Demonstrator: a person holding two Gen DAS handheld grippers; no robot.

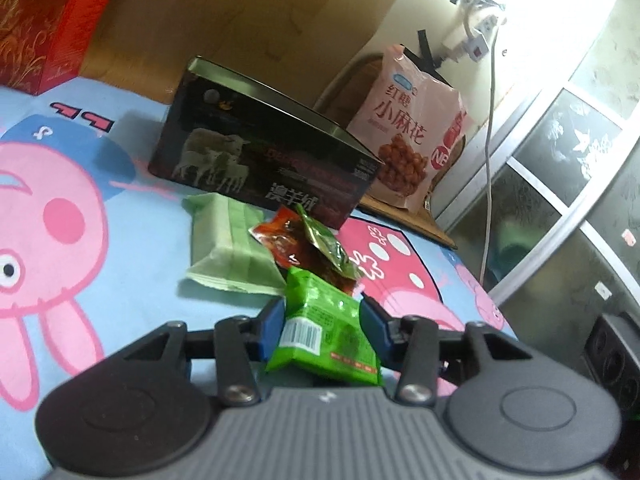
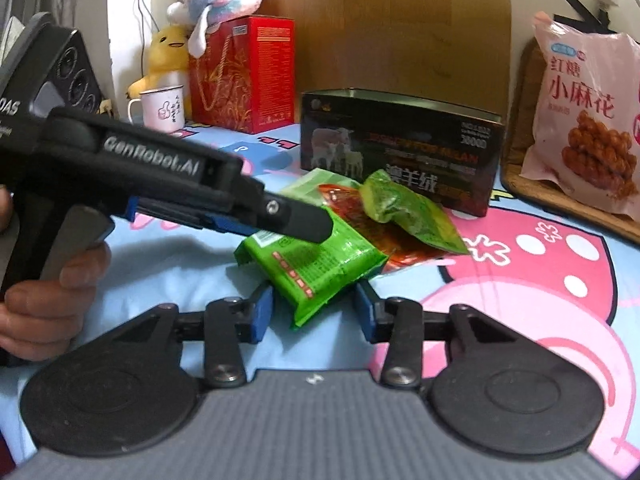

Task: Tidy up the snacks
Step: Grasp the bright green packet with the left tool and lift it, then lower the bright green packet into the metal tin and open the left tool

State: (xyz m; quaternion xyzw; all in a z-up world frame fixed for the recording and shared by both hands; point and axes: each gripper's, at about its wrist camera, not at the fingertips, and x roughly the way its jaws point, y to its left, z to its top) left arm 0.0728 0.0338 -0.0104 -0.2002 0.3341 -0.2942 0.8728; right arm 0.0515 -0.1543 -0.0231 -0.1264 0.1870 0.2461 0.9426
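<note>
Both grippers on one green snack packet

At lower centre we clamp the green packet (image 1: pixel 326 320) in the left gripper (image 1: pixel 324 322); the right gripper (image 2: pixel 314 312) straddles its corner, contact unclear, before the open tin (image 2: pixel 400 152)

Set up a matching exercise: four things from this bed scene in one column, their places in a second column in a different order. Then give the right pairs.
Things:
1. bright green snack pack
2. open dark tin
3. pink snack bag
4. white mug

Places:
A. beside the red gift box
B. leaning upright on the far right
C. between both grippers' blue fingers
D. just behind the small snack pile

Pairs: 1-C, 2-D, 3-B, 4-A
</note>
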